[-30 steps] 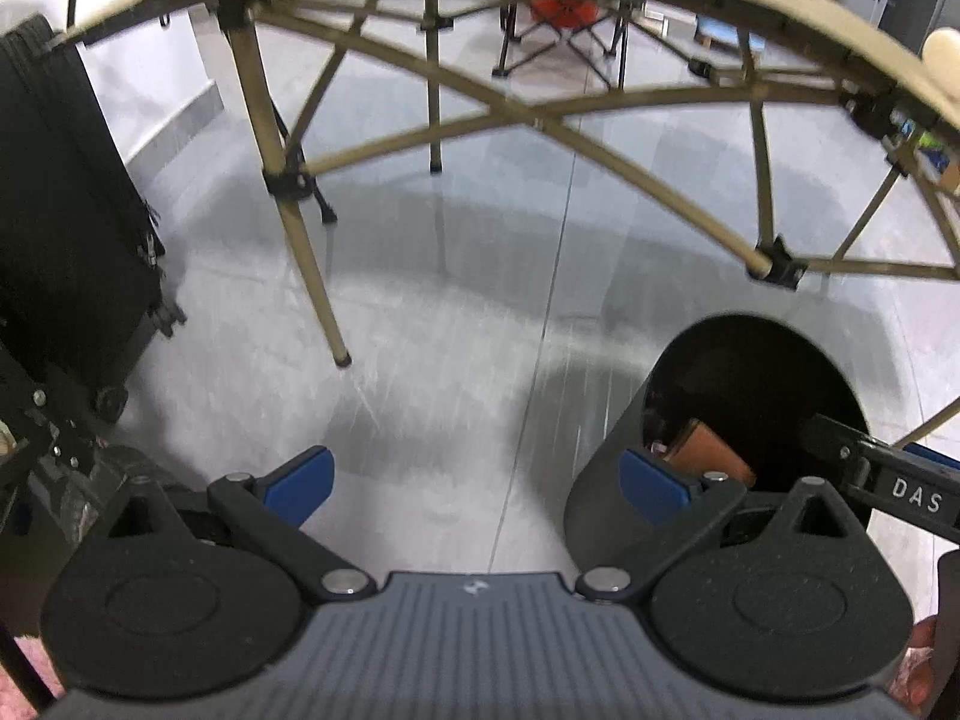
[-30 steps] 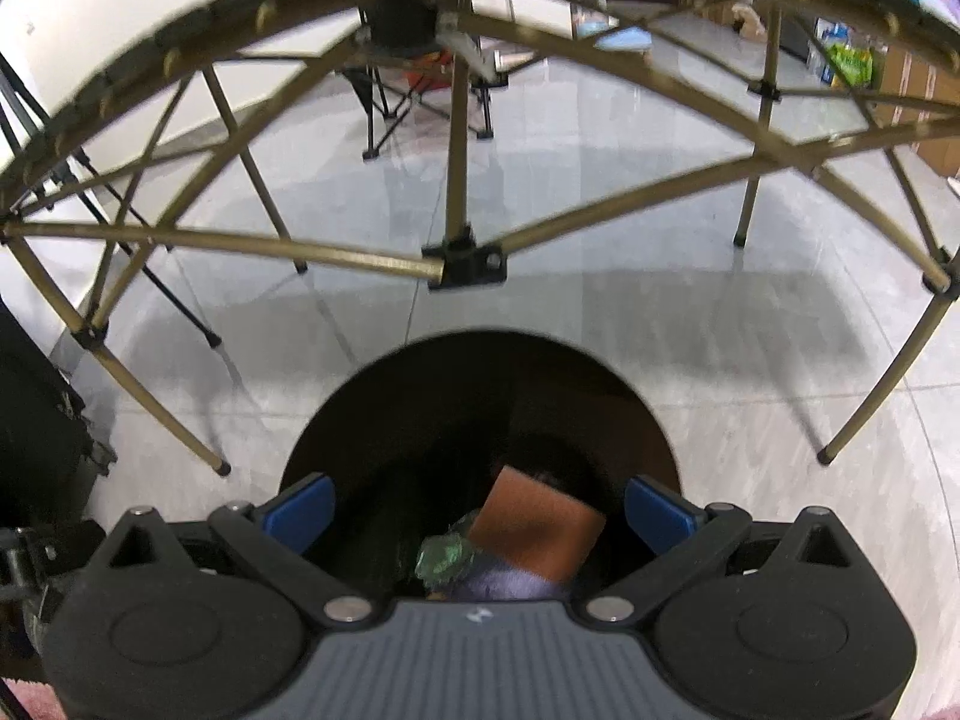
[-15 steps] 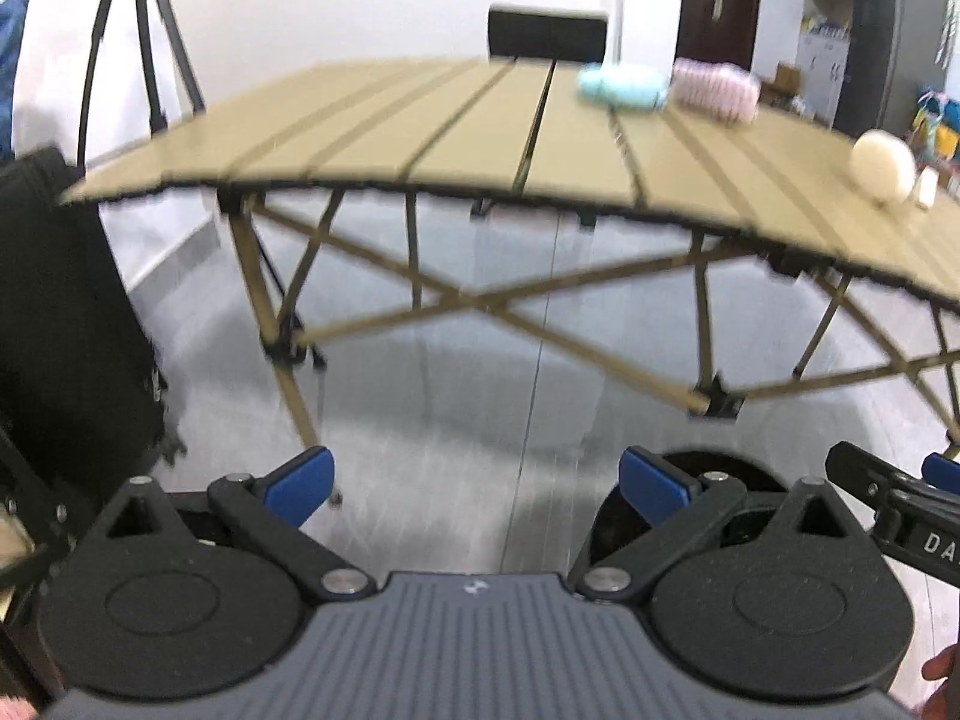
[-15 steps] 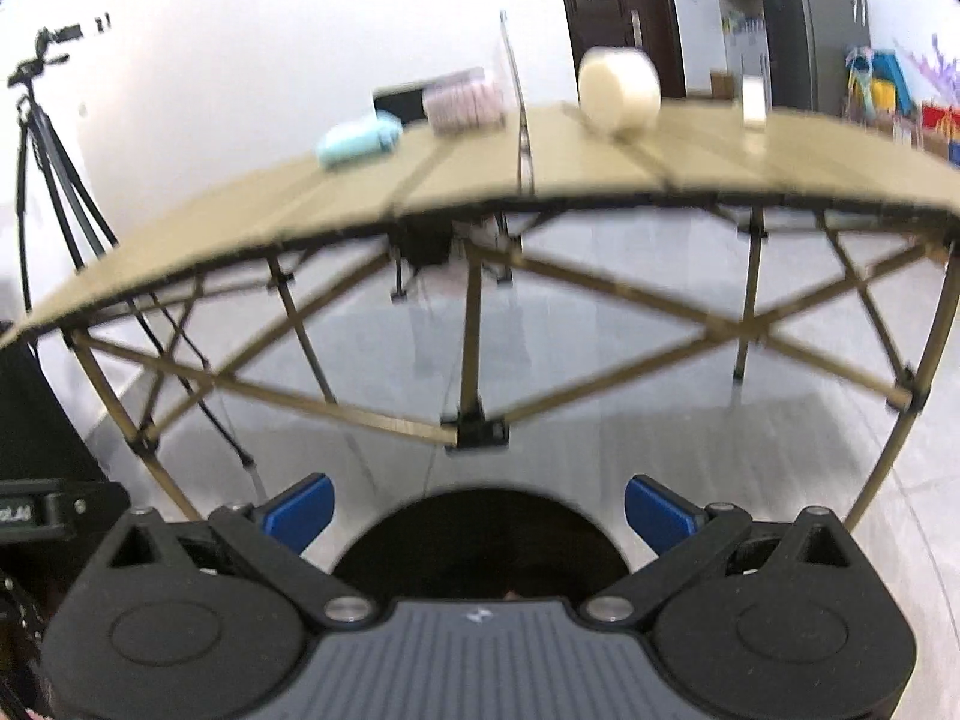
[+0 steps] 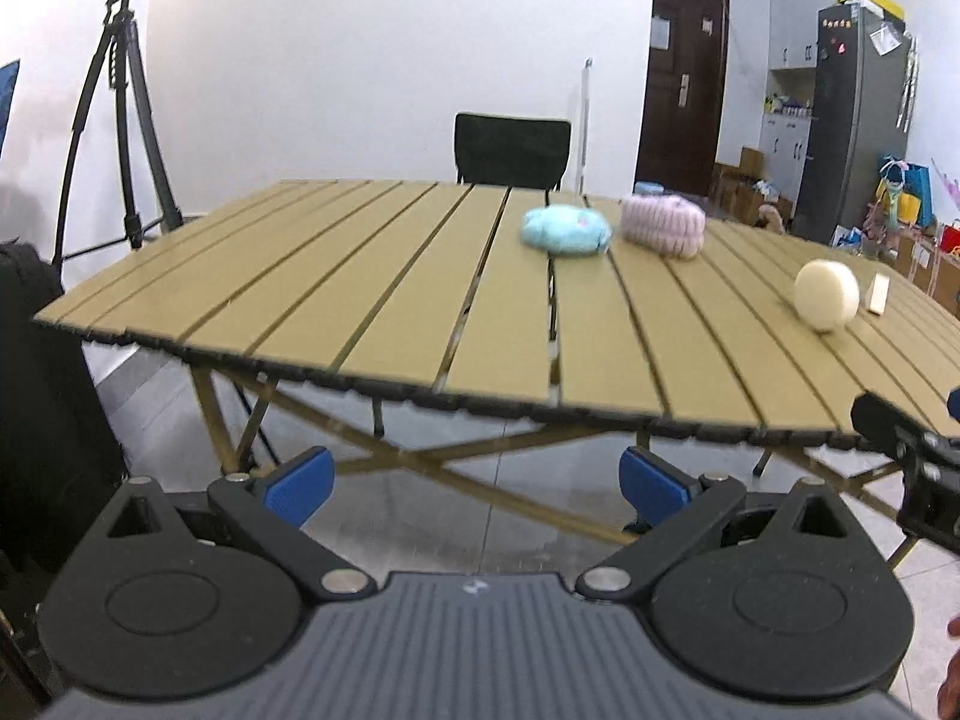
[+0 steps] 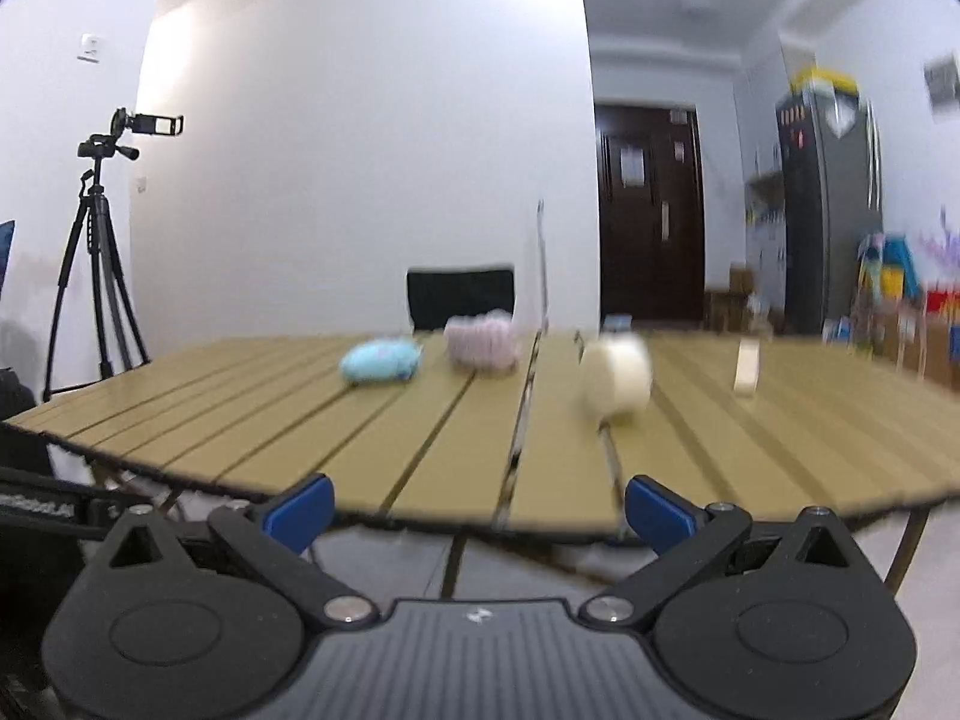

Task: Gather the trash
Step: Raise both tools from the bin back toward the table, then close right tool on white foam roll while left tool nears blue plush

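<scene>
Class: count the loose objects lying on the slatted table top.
4: a blue soft lump mid-table, a pink knitted bundle just right of it, a cream round roll further right, and a small pale block beside that roll.

My two wrist cameras look forward from just before the slatted table [image 5: 372,300]'s near edge, level with its top, both sharing it.

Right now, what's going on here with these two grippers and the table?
A person is clearing trash with two handheld grippers. Both the left gripper and the right gripper are open and empty, raised at the near edge of the slatted table. On it sit a blue bundle, a pink bundle, a cream roll and a small pale piece.
</scene>
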### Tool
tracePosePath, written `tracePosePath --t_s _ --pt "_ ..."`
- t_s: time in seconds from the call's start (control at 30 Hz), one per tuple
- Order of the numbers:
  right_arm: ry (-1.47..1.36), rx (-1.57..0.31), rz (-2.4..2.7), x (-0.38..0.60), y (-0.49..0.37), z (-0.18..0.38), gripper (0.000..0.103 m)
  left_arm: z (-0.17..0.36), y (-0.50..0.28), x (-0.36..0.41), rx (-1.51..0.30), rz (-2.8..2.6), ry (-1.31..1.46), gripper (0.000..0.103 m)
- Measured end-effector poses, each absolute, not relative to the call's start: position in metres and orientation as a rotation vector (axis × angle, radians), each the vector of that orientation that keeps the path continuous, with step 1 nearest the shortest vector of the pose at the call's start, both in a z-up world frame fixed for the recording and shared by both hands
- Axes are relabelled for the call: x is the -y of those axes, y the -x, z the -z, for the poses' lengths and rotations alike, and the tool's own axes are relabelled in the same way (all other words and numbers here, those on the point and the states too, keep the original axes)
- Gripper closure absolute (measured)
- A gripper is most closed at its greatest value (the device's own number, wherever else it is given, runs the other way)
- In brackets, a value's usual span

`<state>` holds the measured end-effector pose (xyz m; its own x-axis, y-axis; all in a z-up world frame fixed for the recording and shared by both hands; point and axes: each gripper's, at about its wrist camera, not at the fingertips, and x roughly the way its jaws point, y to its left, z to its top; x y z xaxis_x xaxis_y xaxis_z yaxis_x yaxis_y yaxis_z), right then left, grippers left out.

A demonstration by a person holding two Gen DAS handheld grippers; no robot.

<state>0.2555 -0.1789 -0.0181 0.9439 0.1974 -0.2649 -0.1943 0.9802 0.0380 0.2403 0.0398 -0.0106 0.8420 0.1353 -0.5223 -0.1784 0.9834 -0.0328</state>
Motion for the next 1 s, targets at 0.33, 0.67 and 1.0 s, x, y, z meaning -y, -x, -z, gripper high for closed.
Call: tracePosePath --t_s 0.33,0.67,1.0 --pt "-0.015 -0.226 -0.175 0.2 -0.314 -0.009 0.0 -0.016 -0.28 -0.03 -0.471 -0.16 0.067 0.0" --pt "-0.086 -0.284 -0.153 0.218 -0.376 -0.017 0.0 -0.039 -0.338 -0.024 -0.449 -0.135 0.063 0.0" --pt "-0.142 -0.462 -0.111 0.238 -0.446 -0.007 0.02 -0.045 -0.389 -0.015 -0.473 -0.096 0.05 0.0"
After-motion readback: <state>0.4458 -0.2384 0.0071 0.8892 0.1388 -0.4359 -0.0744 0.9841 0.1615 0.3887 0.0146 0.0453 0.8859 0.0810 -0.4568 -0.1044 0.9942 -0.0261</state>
